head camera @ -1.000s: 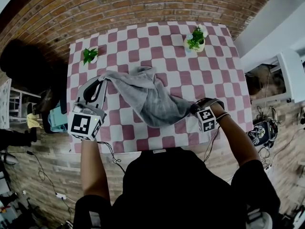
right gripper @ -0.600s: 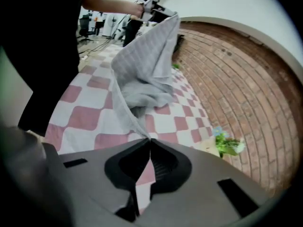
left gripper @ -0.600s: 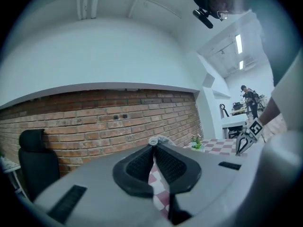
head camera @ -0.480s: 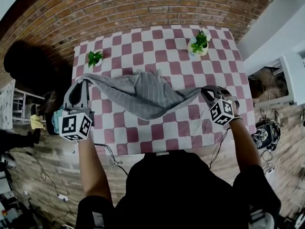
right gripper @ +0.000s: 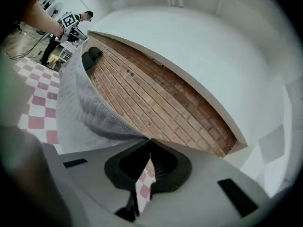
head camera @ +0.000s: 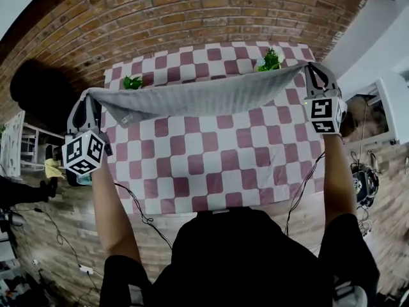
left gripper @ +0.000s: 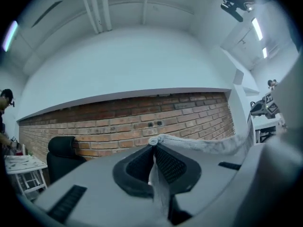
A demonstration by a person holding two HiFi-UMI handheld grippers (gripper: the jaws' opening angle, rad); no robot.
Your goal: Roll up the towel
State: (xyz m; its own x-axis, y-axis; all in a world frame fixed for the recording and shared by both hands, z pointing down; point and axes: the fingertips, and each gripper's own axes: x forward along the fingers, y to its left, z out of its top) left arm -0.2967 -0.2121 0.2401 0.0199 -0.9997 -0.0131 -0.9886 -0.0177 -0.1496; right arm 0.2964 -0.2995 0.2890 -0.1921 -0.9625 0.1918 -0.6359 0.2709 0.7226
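Observation:
The grey towel (head camera: 198, 96) hangs stretched wide in the air above the pink-and-white checked table (head camera: 211, 165). My left gripper (head camera: 89, 98) is shut on the towel's left corner, and my right gripper (head camera: 308, 69) is shut on its right corner. In the left gripper view the towel (left gripper: 203, 144) runs off to the right from the closed jaws, and a fold hangs between the pads (left gripper: 168, 163). Seen from the right gripper view, the towel (right gripper: 80, 103) sweeps away to the left from the tips of the closed jaws, towards the other gripper's marker cube (right gripper: 70, 19).
Two small potted plants stand at the table's far side, one on the left (head camera: 132, 82) and one on the right (head camera: 271, 60), partly behind the towel. A brick wall (head camera: 192, 11) lies beyond the table. A black chair (head camera: 35, 91) is at the left.
Both grippers rose and spread apart, lifting the towel off the table. It went from a crumpled heap to a band stretched taut between them.

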